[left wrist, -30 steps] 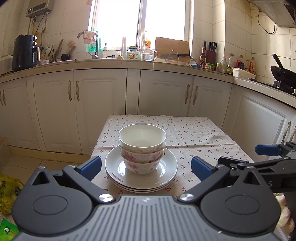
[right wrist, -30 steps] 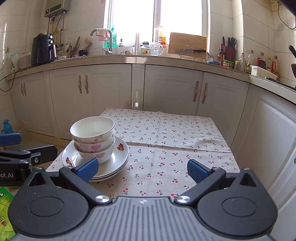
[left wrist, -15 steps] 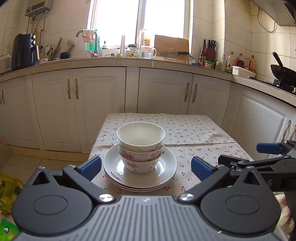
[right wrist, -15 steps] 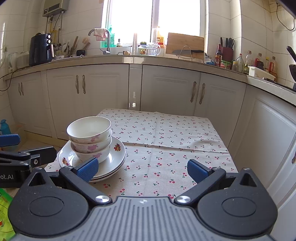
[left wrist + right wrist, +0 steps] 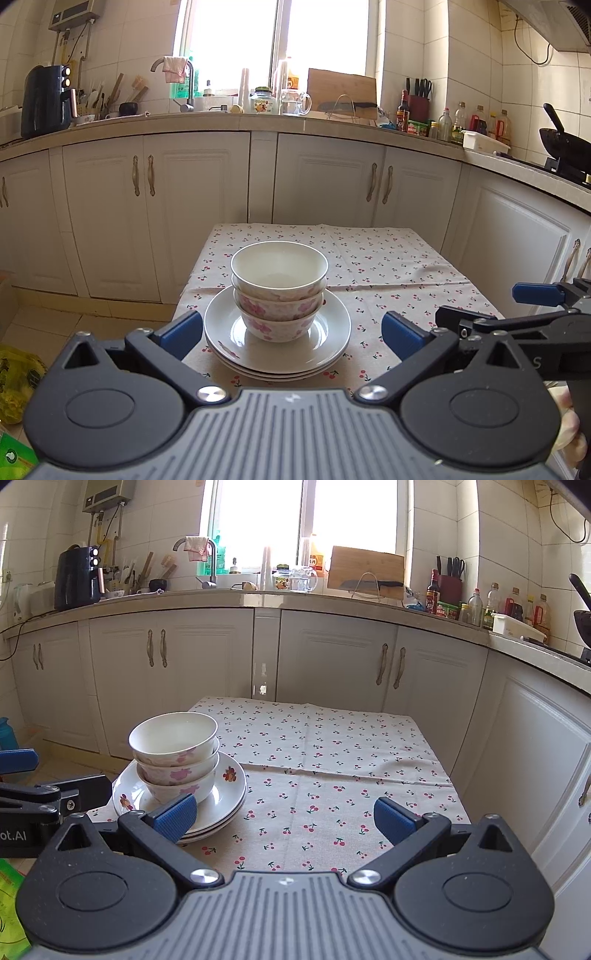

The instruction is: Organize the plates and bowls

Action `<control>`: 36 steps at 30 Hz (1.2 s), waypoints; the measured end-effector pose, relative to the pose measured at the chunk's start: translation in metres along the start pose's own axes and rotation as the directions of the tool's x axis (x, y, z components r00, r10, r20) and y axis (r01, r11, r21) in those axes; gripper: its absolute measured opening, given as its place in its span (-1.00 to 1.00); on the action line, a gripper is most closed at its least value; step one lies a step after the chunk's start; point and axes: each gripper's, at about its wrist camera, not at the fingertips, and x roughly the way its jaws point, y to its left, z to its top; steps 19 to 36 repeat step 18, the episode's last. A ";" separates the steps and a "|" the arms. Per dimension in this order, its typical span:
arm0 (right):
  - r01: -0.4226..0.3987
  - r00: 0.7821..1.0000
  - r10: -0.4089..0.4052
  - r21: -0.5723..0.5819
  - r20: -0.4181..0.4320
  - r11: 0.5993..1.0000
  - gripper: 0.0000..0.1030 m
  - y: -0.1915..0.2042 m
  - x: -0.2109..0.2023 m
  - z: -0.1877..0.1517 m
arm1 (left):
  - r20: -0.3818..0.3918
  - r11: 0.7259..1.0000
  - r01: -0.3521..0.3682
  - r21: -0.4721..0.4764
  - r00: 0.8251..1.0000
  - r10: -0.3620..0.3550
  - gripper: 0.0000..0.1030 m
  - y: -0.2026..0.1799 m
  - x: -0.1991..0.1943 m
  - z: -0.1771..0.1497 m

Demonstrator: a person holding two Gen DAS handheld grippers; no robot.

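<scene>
Both tools, left tool (image 5: 291, 332) and right tool (image 5: 282, 818), gaped empty | I eased back slightly | white floral ceramic bowl stack (image 5: 279, 291) sat nested on white plates (image 5: 332, 328); task looked complete.

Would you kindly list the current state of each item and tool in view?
Bowls: three, nested upright, empty on top.
Plates: stacked under the bowls.
Tablecloth: spread flat, creased.
Left tool: open, empty.
Right tool: open, empty.
Cabinet doors: closed.

White letters "ot.AI" on the left gripper (image 5: 22, 797); a lone "S" on the right gripper (image 5: 476, 321).
</scene>
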 end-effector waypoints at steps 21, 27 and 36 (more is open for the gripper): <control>0.013 1.000 -0.013 0.003 -0.004 1.000 1.00 0.000 0.002 0.000 | -0.007 1.000 0.001 -0.002 1.000 -0.001 0.99 0.000 0.001 -0.001; 0.013 1.000 -0.013 0.003 -0.004 1.000 1.00 0.000 0.002 0.000 | -0.007 1.000 0.001 -0.002 1.000 -0.001 0.99 0.000 0.001 -0.001; 0.013 1.000 -0.013 0.003 -0.004 1.000 1.00 0.000 0.002 0.000 | -0.007 1.000 0.001 -0.002 1.000 -0.001 0.99 0.000 0.001 -0.001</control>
